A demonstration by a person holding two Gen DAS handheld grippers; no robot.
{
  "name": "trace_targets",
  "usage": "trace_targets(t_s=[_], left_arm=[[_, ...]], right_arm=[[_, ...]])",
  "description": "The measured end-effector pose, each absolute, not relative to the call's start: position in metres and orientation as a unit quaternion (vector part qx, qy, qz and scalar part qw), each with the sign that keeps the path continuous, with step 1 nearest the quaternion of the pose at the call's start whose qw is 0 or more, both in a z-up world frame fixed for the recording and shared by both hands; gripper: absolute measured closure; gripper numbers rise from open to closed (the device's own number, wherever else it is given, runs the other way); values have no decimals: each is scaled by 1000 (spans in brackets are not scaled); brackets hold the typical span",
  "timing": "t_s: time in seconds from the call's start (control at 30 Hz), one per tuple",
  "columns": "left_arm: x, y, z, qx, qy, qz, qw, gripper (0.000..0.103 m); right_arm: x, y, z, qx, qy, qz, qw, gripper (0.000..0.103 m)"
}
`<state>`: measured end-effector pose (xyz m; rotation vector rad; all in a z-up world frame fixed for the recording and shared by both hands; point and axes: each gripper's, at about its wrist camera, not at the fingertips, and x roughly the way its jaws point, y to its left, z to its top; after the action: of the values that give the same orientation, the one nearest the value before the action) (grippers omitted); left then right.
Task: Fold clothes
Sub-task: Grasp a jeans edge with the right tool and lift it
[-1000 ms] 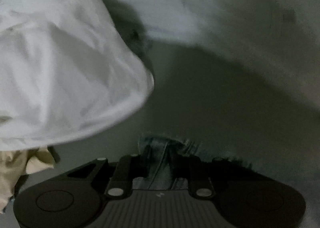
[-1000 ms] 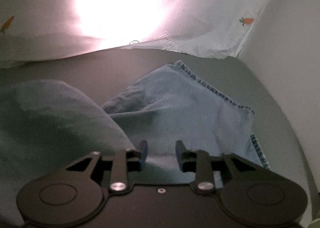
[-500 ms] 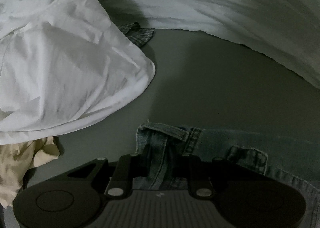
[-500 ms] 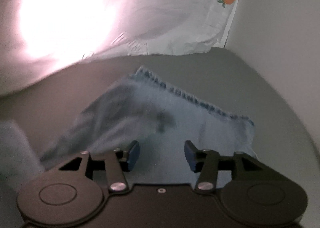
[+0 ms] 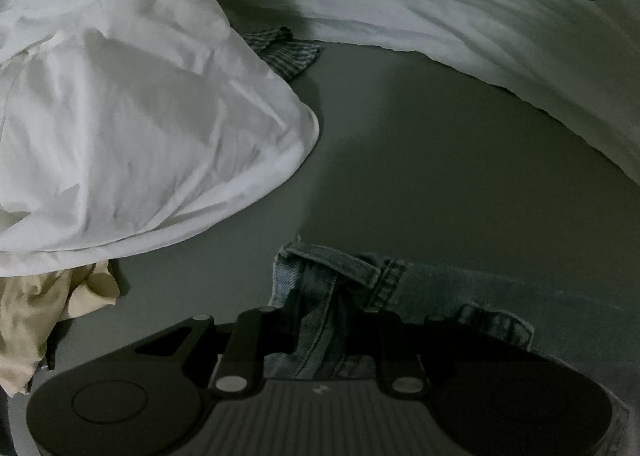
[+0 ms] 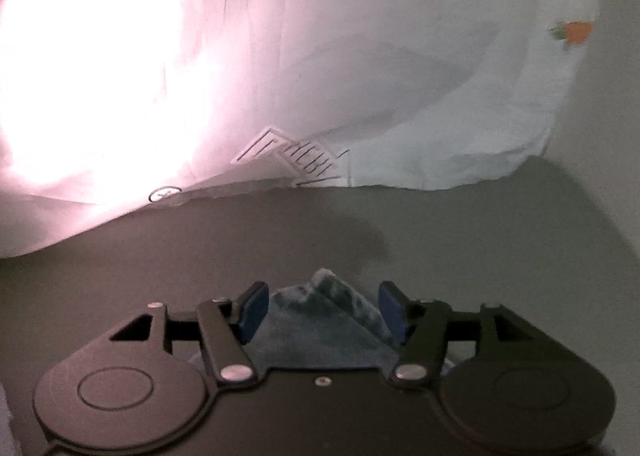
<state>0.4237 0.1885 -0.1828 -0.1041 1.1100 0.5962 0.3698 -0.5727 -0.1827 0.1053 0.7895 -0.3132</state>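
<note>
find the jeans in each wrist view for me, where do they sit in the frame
Left wrist: the jeans lie bottom centre to right, waistband clamped in the left gripper.
Right wrist: only a denim corner shows bottom centre, loose between the open jaws of the right gripper, which have just been opening.
Shared landmark: the white printed sheet along the top of both views.

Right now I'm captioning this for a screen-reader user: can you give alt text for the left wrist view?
The left gripper is shut on the waistband of a pair of blue jeans lying on a grey surface. A rumpled white garment fills the upper left, a cream cloth below it, and a white printed sheet lies across the back.
</note>
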Motion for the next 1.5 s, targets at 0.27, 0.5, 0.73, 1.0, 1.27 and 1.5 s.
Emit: trace_targets(t_s=[0.27,0.5,0.73,1.0,1.27,1.5], left_arm=[[429,179,-185,-34,521,299,799,83],[429,179,-178,-37,509,310,802,86],[430,174,-147,-67,454,325,827,88],[447,185,-173,-81,455,355,813,88],[445,161,-158,11,458,325,827,78],[388,126,-110,-13,416,274,867,52]], right_arm=[[377,-580,-194,88,396,-133,904,86],[362,-588,-154,47,313,-189,930,91],[366,-645,-90,-3,223,-277,934,91],[431,-636,-139,-37,274,-278,920,89],[427,-645,-150,-6,308,-300,903,48],[291,-646,-104,31,289,-310,905,29]])
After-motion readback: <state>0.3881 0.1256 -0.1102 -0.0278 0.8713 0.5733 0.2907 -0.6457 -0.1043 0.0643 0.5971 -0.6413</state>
